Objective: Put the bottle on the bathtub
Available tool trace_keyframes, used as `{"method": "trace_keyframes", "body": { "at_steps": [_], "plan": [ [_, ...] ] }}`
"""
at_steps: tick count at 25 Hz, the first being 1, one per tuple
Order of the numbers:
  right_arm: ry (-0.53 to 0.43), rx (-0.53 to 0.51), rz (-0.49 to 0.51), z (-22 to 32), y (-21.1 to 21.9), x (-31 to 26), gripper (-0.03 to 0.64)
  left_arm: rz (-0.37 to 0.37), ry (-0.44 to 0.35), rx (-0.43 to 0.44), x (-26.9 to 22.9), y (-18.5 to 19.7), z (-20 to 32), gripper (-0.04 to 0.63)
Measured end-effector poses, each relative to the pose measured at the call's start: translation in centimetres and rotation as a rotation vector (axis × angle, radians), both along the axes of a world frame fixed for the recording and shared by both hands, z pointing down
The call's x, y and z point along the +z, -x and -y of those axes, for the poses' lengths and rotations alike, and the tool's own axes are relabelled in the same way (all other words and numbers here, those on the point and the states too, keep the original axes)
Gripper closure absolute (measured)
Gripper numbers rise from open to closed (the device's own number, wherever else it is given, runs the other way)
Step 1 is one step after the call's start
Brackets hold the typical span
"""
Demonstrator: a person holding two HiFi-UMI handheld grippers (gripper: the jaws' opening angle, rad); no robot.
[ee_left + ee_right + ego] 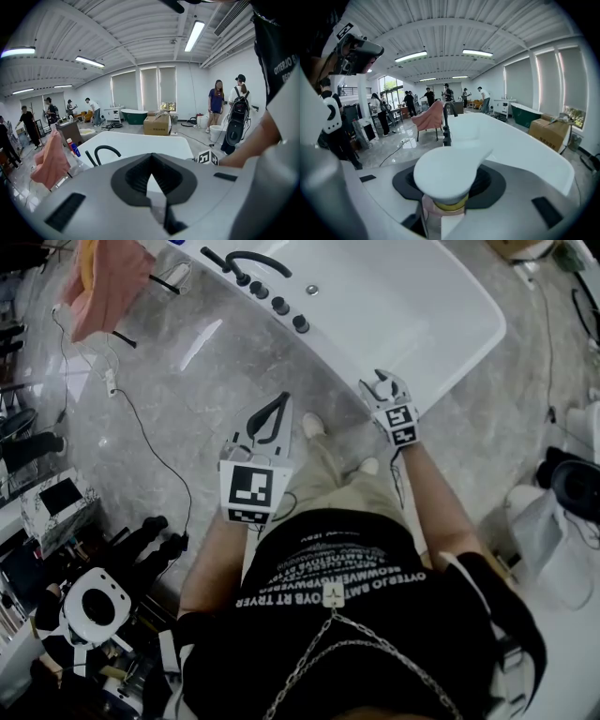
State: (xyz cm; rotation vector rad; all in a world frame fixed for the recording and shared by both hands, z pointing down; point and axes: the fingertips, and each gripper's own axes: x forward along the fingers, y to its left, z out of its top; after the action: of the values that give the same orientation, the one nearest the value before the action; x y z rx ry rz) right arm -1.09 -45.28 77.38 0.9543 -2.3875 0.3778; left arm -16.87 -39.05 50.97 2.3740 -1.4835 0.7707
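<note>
The bottle [446, 177] is a pump bottle with a broad white pump head, a yellow collar and a pale pink body. In the right gripper view it fills the middle, upright between the jaws. My right gripper [388, 382] hovers at the near rim of the white bathtub [349, 360], jaws spread, and no pad visibly presses on the bottle. In the head view the bottle hardly stands out against the white tub. My left gripper [280, 399] hangs over the grey floor just short of the tub. Its dark fingers meet at the tips and hold nothing.
A black faucet [249, 261] and several black knobs [279, 307] sit on the tub's rim. A pink towel [105, 282] hangs at the upper left. Cables [150, 442] cross the marble floor. Small bottles [72, 147] stand at the tub's far end. White fixtures [562, 486] stand to the right.
</note>
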Motion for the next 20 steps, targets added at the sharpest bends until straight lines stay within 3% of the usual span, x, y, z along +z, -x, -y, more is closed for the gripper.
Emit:
{"method": "trace_keyframes", "body": {
  "at_steps": [7, 20],
  "plan": [
    [0.077, -0.013, 0.002, -0.1, -1.1, 1.5, 0.426, 0.008, -0.018, -0.004, -0.5, -0.9, -0.2, 0.598],
    [0.092, -0.038, -0.015, -2.9, -4.0, 0.6, 0.403, 0.012, -0.071, -0.03, -2.9, -2.3, -1.8, 0.598]
  ]
}}
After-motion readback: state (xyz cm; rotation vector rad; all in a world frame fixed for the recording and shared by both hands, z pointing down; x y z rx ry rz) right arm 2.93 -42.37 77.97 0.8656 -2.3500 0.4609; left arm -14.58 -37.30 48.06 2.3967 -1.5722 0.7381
